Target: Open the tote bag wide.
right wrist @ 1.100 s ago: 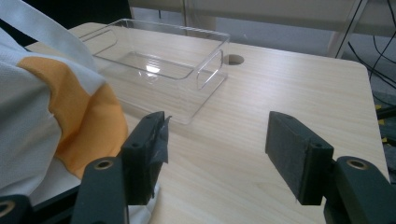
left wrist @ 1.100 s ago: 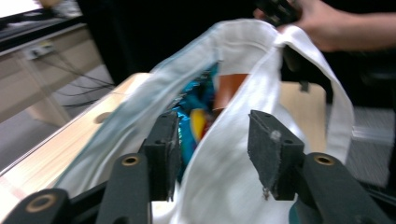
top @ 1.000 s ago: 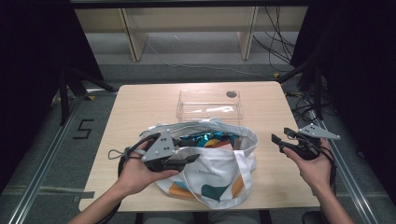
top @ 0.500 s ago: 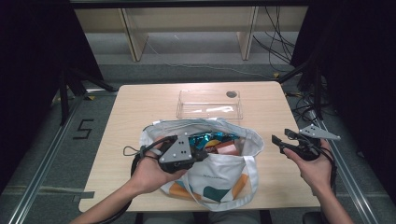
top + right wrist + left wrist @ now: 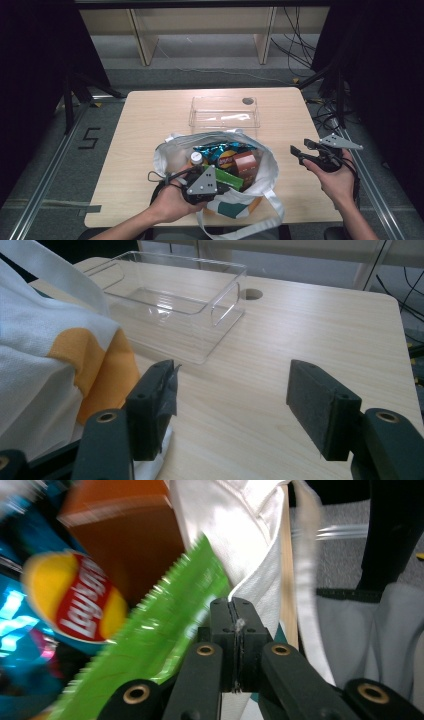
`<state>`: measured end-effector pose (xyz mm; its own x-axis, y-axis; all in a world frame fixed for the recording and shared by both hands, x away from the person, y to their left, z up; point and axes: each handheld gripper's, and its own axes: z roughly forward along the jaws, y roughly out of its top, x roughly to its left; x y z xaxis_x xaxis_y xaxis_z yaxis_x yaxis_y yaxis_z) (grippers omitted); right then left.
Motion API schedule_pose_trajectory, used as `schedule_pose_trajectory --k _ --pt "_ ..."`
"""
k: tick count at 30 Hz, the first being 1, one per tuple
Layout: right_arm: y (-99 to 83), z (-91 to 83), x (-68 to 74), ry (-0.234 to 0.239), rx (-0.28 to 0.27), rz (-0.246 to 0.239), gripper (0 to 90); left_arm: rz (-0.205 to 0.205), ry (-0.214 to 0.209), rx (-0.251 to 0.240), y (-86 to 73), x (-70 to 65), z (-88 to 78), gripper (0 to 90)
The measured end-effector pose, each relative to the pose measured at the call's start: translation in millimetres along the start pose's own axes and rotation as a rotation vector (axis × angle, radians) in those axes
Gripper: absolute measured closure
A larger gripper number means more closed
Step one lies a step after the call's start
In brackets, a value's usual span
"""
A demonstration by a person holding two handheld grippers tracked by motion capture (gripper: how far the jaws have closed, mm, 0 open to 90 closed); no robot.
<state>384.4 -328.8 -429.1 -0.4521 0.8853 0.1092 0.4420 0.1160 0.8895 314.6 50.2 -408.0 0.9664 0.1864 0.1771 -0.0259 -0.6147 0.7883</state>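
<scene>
A white tote bag (image 5: 266, 162) with orange and teal print lies open on the table's near half. Inside are a blue Lay's chip bag (image 5: 220, 151), a brown box (image 5: 246, 162), a green packet (image 5: 231, 178) and a white-capped bottle (image 5: 196, 157). My left gripper (image 5: 220, 187) sits at the bag's near rim, jaws shut. In the left gripper view its jaws (image 5: 234, 611) are pressed together beside the green packet (image 5: 150, 645), with white bag cloth (image 5: 235, 535) just behind; whether cloth is pinched I cannot tell. My right gripper (image 5: 299, 146) hovers open to the right of the bag, with nothing between its jaws (image 5: 237, 407).
A clear plastic container (image 5: 223, 112) stands behind the bag, and it also appears in the right gripper view (image 5: 175, 295). A round hole (image 5: 247, 101) marks the wooden table (image 5: 145, 130) beyond it. Shelving legs and cables lie on the floor past the far edge.
My left gripper has moved right and down to the bag's near rim and has shut. The bag's mouth now gapes wider, showing its contents. The right gripper has stayed put.
</scene>
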Motion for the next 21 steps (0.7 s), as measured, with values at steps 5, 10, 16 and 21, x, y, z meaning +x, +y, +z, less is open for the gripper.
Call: schedule_pose_trajectory --k 5,10,16,21 --pt "0.3 -1.3 1.3 -0.002 0.011 -0.005 37.0 -0.03 -0.005 0.023 -10.5 -1.8 19.1 88.7" --pt "0.1 0.7 -2.0 0.002 -0.002 -0.043 37.0 -0.025 0.014 0.036 -16.3 -3.1 32.8 88.7" --pt "5.2 -3.5 4.8 0.027 -0.017 -0.035 44.5 -0.052 0.01 0.031 -19.3 -4.6 34.1 86.3" --pt "22.2 -15.8 15.9 0.074 -0.031 -0.059 53.1 -0.098 -0.006 -0.014 -14.0 -7.7 6.6 65.3"
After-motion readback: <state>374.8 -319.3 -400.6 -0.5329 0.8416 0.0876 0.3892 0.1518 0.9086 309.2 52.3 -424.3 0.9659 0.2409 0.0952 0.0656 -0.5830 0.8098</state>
